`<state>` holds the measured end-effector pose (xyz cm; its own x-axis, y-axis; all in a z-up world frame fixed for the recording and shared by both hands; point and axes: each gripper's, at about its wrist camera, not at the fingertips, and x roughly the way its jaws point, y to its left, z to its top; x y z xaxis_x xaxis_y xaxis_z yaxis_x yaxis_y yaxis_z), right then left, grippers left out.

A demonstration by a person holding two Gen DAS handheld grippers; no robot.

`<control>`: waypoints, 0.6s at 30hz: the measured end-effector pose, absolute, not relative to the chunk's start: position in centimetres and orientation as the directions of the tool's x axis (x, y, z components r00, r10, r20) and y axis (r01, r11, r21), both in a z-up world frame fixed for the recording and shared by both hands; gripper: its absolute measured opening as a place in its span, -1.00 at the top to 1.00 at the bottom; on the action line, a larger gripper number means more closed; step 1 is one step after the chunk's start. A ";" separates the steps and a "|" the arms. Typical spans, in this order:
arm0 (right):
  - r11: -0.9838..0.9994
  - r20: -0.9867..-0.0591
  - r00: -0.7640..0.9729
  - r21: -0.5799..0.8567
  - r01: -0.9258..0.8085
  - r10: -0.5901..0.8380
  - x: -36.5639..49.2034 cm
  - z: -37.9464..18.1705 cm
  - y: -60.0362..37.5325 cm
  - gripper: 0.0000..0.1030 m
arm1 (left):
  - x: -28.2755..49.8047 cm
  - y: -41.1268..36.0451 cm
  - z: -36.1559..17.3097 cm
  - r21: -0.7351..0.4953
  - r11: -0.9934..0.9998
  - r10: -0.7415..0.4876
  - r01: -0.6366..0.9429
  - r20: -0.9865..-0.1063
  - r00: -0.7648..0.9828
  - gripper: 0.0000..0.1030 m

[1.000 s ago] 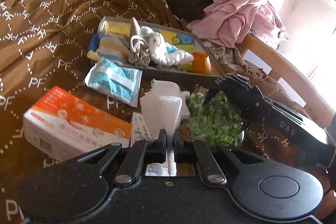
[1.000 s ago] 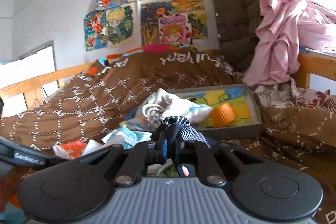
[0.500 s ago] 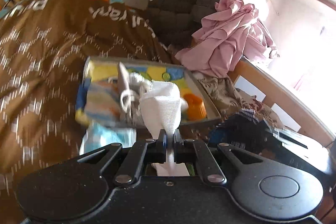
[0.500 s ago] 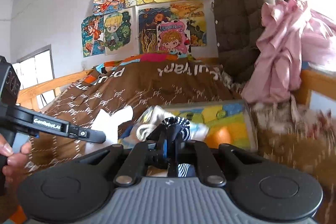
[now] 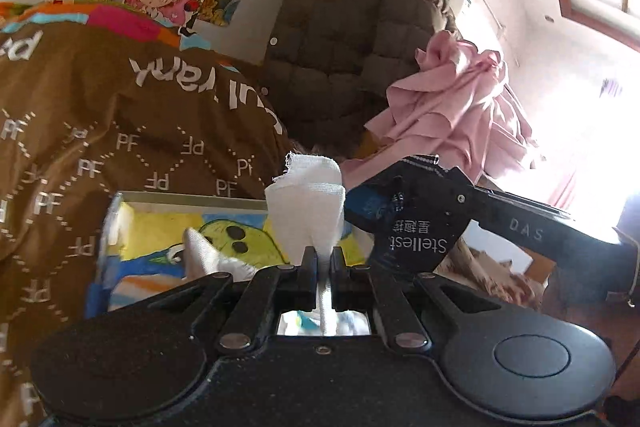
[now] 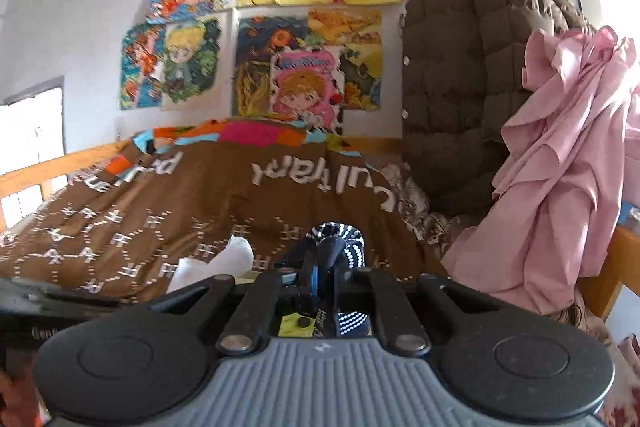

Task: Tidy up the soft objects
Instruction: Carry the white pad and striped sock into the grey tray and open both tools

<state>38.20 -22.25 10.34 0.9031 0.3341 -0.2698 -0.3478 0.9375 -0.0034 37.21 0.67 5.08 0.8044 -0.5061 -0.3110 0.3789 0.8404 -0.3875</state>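
Two grippers each pinch something soft: the left gripper (image 5: 323,259) squeezes a white cloth (image 5: 306,211) above the tray (image 5: 160,227) on the bed, the right gripper (image 6: 324,275) squeezes a dark dotted sock (image 6: 340,241) beside it

Place: it was a home bedroom.
Bed: a brown printed quilt (image 6: 168,215) covered it.
Wall: cartoon drawings (image 6: 308,87) hung there.
Clothes: a quilted jacket (image 6: 472,75) and pink garment (image 6: 560,163) hung nearby.

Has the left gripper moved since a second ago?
Yes. The left gripper, shut on white gauze, rose and advanced toward the tray on the bed.
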 end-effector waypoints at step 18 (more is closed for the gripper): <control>0.966 -0.508 0.831 0.008 -0.259 0.227 43.7 4.5 -24.8 0.84 | 44.3 -5.1 -2.3 -0.512 0.774 -0.595 0.373 -0.386 0.705 0.87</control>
<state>43.73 -24.83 4.49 0.8312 0.2267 -0.5078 -0.2586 0.9660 0.0079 44.30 -5.11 -2.29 0.7049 -0.5950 -0.3860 0.3732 0.7740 -0.5115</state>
